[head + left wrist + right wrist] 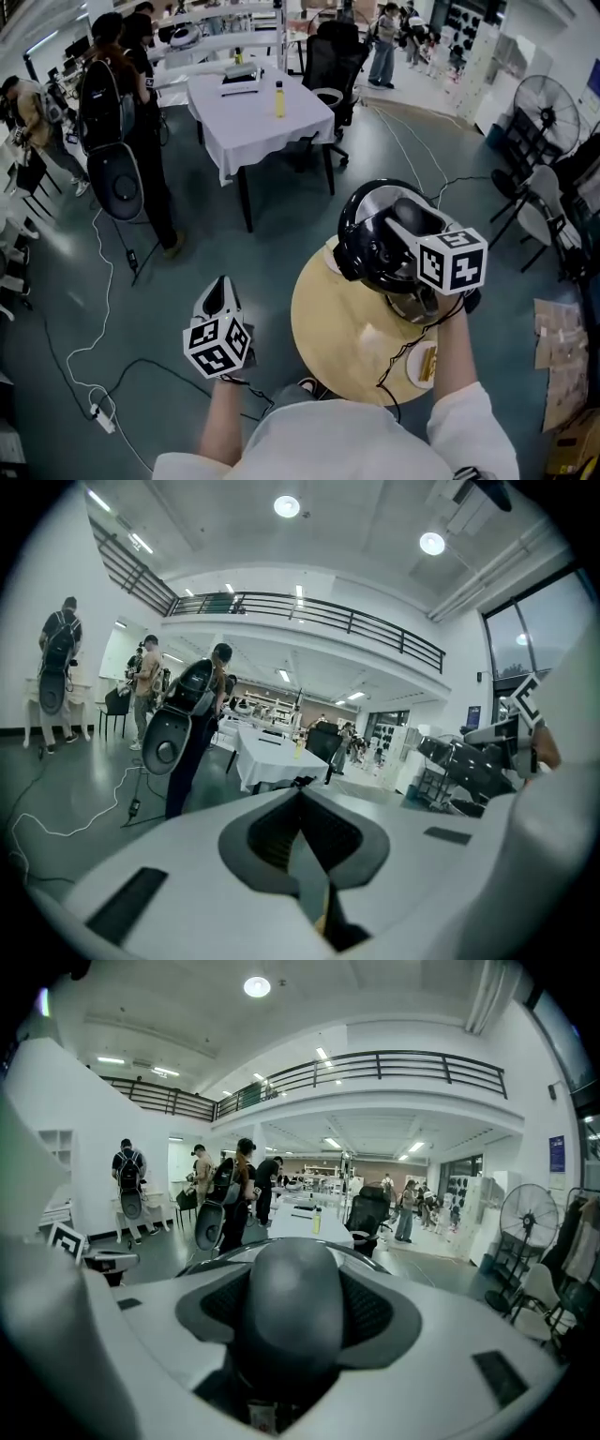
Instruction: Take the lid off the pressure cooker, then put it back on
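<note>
Right gripper [394,228] grasps the pressure cooker lid [361,234] in the air; left gripper [218,292] is clenched on nothing.

Only the head view shows the whole setup. The black, steel-rimmed lid sits right of centre, above the far edge of the round wooden tabletop [337,323]. The metal pot [417,306] peeks out just under the lid's near rim, and a small plate [412,367] lies near the tabletop's lower right edge. The left gripper hangs over the floor at lower left, well apart from the tabletop. The right gripper view adds the grip itself: the lid's dark rounded handle [295,1321] fills the space between the jaws, with the pads pressed on its sides. The left gripper view shows that gripper's jaws [300,794] meeting at the tip with nothing in them, and the lid [469,761] edge-on at far right.
</note>
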The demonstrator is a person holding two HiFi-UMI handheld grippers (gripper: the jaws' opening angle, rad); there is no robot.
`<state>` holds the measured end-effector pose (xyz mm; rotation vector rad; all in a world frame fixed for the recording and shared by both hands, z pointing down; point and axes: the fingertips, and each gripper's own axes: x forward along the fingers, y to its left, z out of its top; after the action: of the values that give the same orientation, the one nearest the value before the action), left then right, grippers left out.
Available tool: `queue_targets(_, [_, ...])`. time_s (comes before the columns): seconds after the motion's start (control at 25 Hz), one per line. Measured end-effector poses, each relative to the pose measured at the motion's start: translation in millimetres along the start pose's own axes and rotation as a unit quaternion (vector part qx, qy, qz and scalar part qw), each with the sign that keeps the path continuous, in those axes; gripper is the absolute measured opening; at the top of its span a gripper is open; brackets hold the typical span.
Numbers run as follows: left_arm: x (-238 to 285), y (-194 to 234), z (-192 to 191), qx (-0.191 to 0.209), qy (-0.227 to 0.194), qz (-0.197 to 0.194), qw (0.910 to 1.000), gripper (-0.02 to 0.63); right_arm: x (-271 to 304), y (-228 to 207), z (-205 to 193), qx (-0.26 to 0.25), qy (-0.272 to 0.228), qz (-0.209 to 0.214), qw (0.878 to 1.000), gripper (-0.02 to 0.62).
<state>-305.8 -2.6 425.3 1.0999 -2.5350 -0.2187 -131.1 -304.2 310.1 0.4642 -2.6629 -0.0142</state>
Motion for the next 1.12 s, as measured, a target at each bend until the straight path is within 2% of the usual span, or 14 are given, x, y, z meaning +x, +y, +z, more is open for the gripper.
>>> queue_targets(0.24, [-4, 54, 7, -0.008, -0.001, 0.024, 0.9997, -0.005, 26, 49, -2, 0.004, -0.008, 0.016, 1.000, 0.279])
queue_targets(0.52, [-6, 79, 9, -0.016, 0.004, 0.048, 0.9987, -0.005, 44, 70, -19, 0.006, 0.008, 0.034, 0.999, 0.278])
queue_targets(1.12, [8, 91, -33, -0.013, 0.060, 0.038, 0.9974, -0.005, 67, 111, -94, 0.033, 0.039, 0.043, 0.998, 0.278])
